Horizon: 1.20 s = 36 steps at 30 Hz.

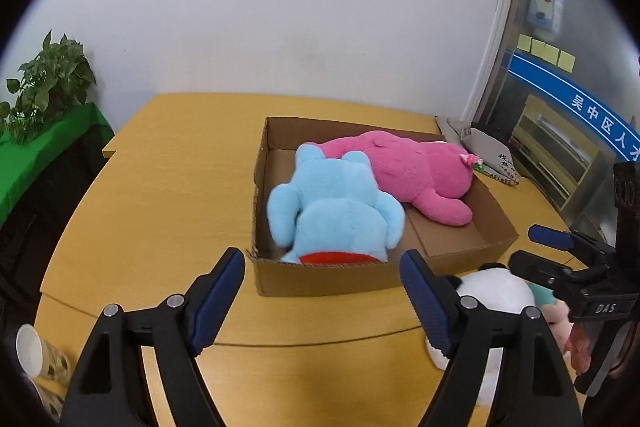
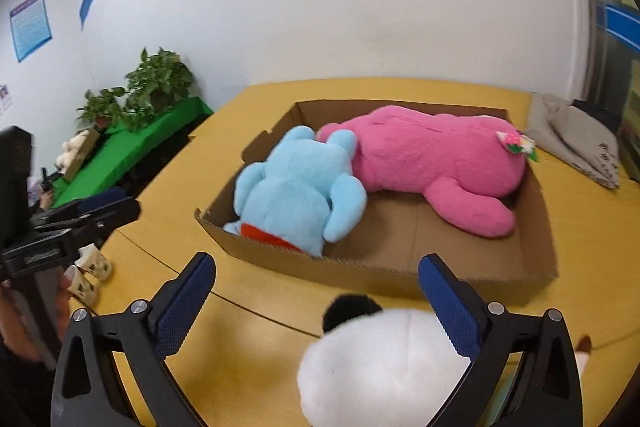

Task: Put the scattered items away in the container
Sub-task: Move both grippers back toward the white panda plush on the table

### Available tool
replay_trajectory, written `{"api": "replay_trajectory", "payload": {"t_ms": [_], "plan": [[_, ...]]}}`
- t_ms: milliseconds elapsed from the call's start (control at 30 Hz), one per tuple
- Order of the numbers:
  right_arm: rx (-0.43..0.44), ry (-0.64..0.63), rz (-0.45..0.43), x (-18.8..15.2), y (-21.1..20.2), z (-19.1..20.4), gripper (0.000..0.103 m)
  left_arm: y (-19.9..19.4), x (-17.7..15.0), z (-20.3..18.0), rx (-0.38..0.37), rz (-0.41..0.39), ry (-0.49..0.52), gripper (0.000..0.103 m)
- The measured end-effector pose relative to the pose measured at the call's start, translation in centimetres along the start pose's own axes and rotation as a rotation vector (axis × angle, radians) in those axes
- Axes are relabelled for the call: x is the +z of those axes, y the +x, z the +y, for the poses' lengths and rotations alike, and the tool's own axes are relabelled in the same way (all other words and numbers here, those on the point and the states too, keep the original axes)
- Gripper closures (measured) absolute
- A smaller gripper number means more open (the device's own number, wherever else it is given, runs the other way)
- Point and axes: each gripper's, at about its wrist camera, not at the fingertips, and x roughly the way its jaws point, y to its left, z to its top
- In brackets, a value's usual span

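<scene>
A shallow cardboard box (image 1: 460, 247) (image 2: 440, 259) sits on the yellow table. A light blue plush (image 1: 336, 211) (image 2: 298, 189) with a red collar and a pink plush (image 1: 416, 173) (image 2: 436, 159) lie inside it. A white panda plush (image 1: 496, 291) (image 2: 380, 363) with a black ear lies on the table in front of the box. My left gripper (image 1: 322, 267) is open and empty, just before the box's near wall. My right gripper (image 2: 316, 267) (image 1: 532, 247) is open, its fingers on either side of the panda.
A pale pink and teal plush (image 1: 556, 319) lies by the panda. Paper cups (image 1: 36, 355) (image 2: 90, 271) stand at the table's left. A grey cloth bag (image 2: 580, 143) lies right of the box. Potted plants (image 2: 156, 83) stand on a green-covered stand at left.
</scene>
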Motion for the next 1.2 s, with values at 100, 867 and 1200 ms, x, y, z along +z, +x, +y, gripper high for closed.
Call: {"api": "replay_trajectory", "payload": {"t_ms": [100, 867, 1200], "plan": [[-0.039, -0.012, -0.004, -1.2, -1.4, 0.0, 0.000, -0.8, -0.9, -1.4, -0.031, -0.009, -0.017, 0.023], [-0.104, -0.074, -0.037, -4.2, -5.8, -0.2, 0.000, -1.8, -4.4, -6.6, -0.084, 0.045, 0.012, 0.023], [-0.103, -0.079, -0.039, -4.5, -5.7, 0.2, 0.000, -1.4, -5.2, -6.3, -0.077, 0.055, 0.003, 0.023]]}}
